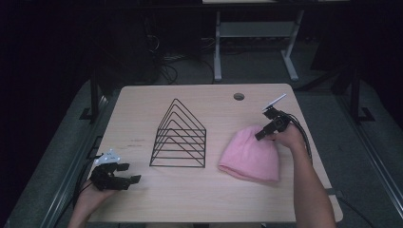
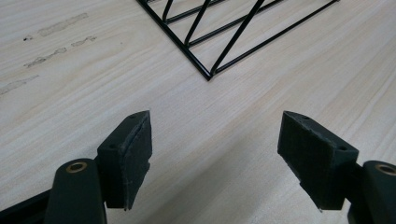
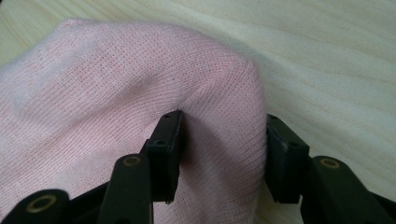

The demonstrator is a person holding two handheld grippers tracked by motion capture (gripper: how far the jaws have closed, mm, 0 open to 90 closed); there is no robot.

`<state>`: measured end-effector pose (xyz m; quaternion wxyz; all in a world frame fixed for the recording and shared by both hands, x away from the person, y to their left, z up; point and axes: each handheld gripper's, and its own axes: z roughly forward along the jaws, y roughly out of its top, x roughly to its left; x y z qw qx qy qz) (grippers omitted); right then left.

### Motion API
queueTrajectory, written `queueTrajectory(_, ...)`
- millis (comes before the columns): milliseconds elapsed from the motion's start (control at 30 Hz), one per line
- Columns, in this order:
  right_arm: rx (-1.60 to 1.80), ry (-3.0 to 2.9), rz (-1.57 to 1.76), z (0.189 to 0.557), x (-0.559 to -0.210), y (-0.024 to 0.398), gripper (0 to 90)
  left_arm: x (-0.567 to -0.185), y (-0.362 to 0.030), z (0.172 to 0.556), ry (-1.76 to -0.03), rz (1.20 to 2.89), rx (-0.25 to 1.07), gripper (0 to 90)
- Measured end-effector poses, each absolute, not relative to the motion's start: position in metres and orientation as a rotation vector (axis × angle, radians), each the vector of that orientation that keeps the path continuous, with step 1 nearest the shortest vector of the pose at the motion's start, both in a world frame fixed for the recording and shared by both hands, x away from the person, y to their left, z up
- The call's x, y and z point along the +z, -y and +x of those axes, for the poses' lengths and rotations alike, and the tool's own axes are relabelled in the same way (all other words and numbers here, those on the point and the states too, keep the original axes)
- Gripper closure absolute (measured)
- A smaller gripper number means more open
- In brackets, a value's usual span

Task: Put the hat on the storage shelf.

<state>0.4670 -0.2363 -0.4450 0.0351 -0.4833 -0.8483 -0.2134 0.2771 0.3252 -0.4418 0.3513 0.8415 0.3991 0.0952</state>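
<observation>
Pink knit, one hat (image 1: 250, 154), lies flat on the right half of the table (image 1: 142, 114), to the right of the single black wire rack (image 1: 179, 137) and apart from it. From the high view the right gripper (image 1: 260, 135) leans down onto the hat's far edge, near its rounded top, but how it bites is too small to tell from there. The right gripper view settles that: a fold of the hat (image 3: 140, 93) is bunched up between the two jaws, one pad dug into the knit and the other pressed against the fold's outer side, so the right gripper (image 3: 223, 154) is clamped on the hat (half closed, with cloth filling the gap).

Down at the table's near left corner the left gripper (image 1: 128, 173) rests low in the person's hand, well away from both things. Its own view shows the jaws of the left gripper (image 2: 215, 154) standing wide apart over bare wood, with a corner of the rack (image 2: 208, 74) ahead, and faint scuff marks (image 2: 51, 42) on the wood.

Counted: one hat, one rack, two grippers.
</observation>
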Motion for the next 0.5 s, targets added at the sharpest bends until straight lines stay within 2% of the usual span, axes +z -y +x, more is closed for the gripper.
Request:
queueTrajectory(267, -0.679, 2.598, -1.484, 0.4653, -0.4464, 0.2369, 56.5, -0.4424, -0.3246, 0.2768, -1.038, 2.181, 0.237, 26.3)
queueTrajectory(500, -0.739, 2.566, -1.479, 0.4628, -0.446, 0.24, 68.9, -0.4429, -0.3245, 0.2769, -1.038, 2.187, 0.235, 26.3)
